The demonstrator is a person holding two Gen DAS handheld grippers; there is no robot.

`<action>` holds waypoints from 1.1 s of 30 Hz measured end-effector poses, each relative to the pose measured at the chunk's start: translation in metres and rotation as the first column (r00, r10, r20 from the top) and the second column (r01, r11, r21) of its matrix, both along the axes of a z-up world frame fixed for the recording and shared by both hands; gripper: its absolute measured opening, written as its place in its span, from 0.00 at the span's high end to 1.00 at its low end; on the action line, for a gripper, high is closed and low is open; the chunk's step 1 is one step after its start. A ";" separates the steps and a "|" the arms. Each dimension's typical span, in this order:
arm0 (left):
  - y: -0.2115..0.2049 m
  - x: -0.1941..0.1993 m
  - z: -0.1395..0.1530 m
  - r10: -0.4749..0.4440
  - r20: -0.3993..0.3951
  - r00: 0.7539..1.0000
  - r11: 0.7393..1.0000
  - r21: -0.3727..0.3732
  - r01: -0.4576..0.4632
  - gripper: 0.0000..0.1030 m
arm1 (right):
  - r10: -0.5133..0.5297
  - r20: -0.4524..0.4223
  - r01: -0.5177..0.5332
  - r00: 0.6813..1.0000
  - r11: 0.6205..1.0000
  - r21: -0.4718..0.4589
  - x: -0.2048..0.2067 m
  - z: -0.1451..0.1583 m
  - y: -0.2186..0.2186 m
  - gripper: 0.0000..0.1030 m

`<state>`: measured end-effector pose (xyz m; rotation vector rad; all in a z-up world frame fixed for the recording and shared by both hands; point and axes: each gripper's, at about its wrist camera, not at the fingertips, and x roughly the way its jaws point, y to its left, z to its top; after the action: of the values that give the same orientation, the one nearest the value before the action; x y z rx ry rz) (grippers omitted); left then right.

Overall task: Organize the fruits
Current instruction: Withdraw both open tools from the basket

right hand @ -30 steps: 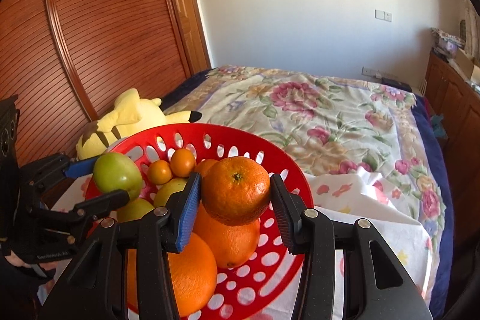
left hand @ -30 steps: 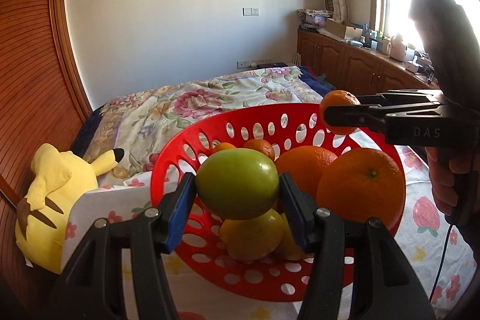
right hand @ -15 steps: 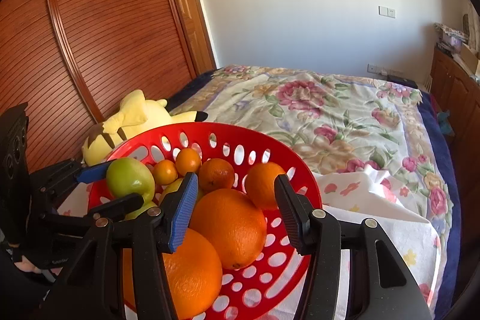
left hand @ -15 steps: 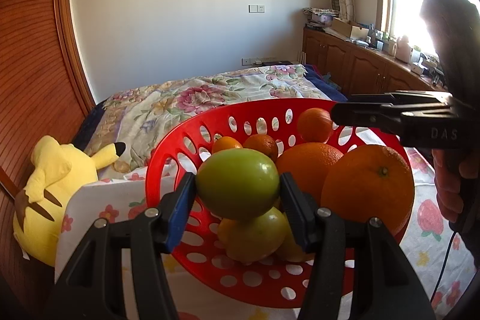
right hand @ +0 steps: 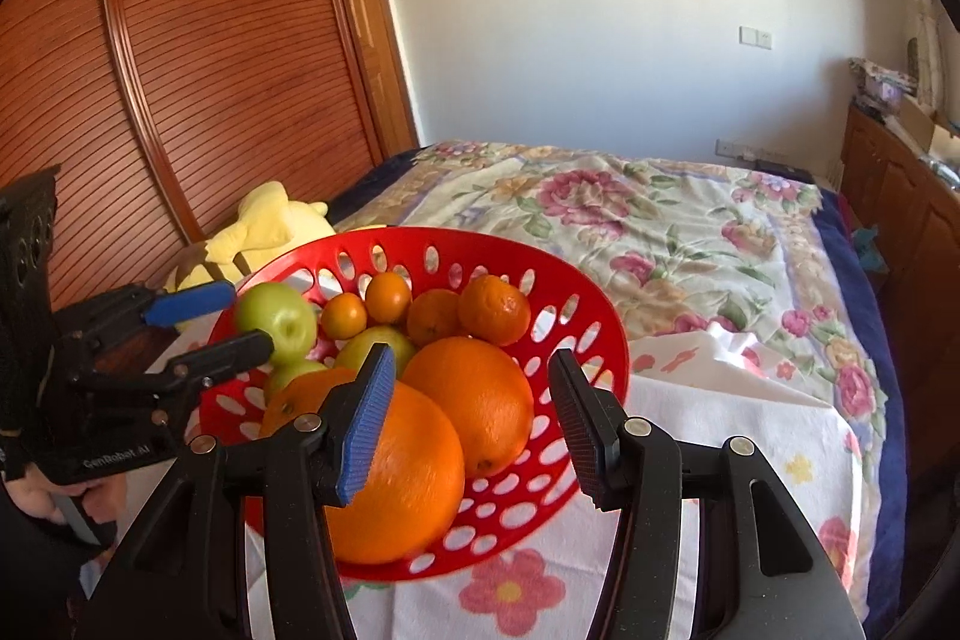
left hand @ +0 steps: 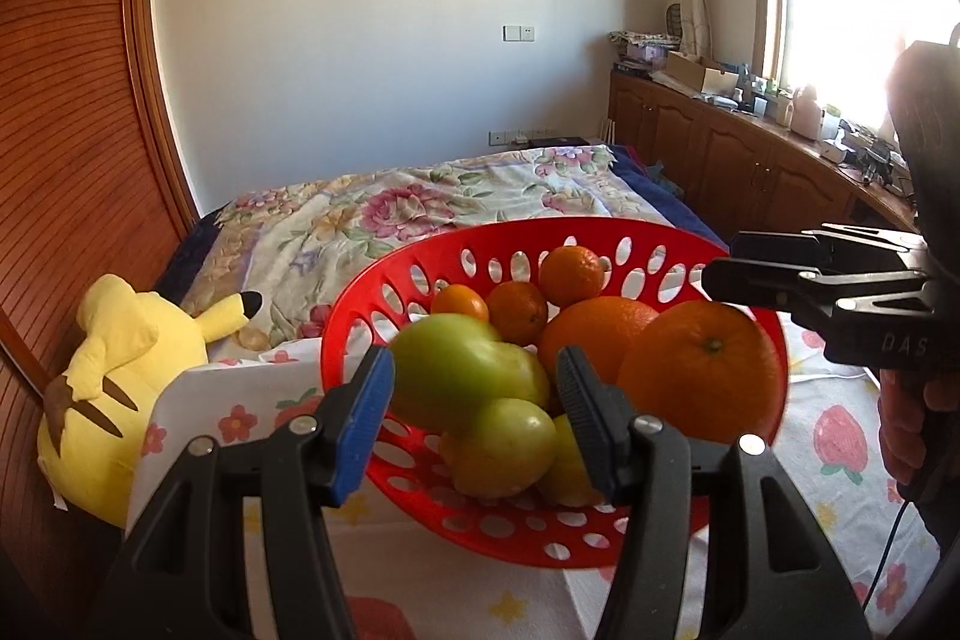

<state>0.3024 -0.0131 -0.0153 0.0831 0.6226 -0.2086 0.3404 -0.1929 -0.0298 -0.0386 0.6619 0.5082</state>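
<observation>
Releasing green apple (left hand: 462, 370) into red basket (left hand: 384, 292)

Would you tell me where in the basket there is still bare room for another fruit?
Bare floor shows along the red basket's right wall, beside the two large oranges. The left half is crowded with green fruit and small oranges.

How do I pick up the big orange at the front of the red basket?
Pinch the big orange across its widest middle, coming straight down from above. It's round and lies atop the pile, while the basket and another orange crowd its sides.
</observation>
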 end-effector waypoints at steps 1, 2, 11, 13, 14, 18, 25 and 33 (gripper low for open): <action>0.000 -0.003 0.002 -0.001 0.004 1.000 1.000 0.000 0.001 0.45 | -0.002 0.003 0.002 1.000 1.000 0.006 -0.004 0.002 -0.001 0.47; 0.001 -0.006 0.004 -0.002 0.007 1.000 1.000 -0.002 0.002 0.45 | -0.002 0.003 0.002 1.000 1.000 0.011 -0.007 0.003 -0.002 0.46; 0.002 -0.045 0.013 -0.005 0.019 1.000 1.000 -0.013 0.005 0.45 | -0.020 0.049 0.019 0.999 1.000 0.011 -0.051 0.019 -0.003 0.46; 0.002 -0.054 0.015 -0.005 0.024 1.000 1.000 -0.016 0.005 0.45 | -0.026 0.054 0.025 0.998 1.000 0.014 -0.061 0.020 -0.003 0.46; 0.002 -0.059 0.016 -0.004 0.027 1.000 1.000 -0.016 0.004 0.45 | -0.033 0.056 0.032 0.998 0.999 0.014 -0.067 0.020 -0.003 0.46; 0.000 -0.081 0.022 0.000 0.048 0.999 1.000 -0.008 0.001 0.45 | -0.062 0.067 0.061 0.996 0.998 0.012 -0.089 0.019 -0.001 0.45; 0.003 -0.122 0.034 0.006 0.114 0.993 1.000 -0.015 -0.005 0.31 | -0.125 0.121 0.122 0.985 0.992 0.032 -0.132 0.022 -0.003 0.39; 0.009 -0.159 0.049 0.036 0.148 0.988 0.999 -0.014 -0.034 0.27 | -0.199 0.201 0.189 0.959 0.980 0.069 -0.172 0.038 -0.008 0.27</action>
<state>0.1432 -0.0036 0.0333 0.0755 0.4744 -0.1701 0.1682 -0.2013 0.0078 0.0199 0.4426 0.3254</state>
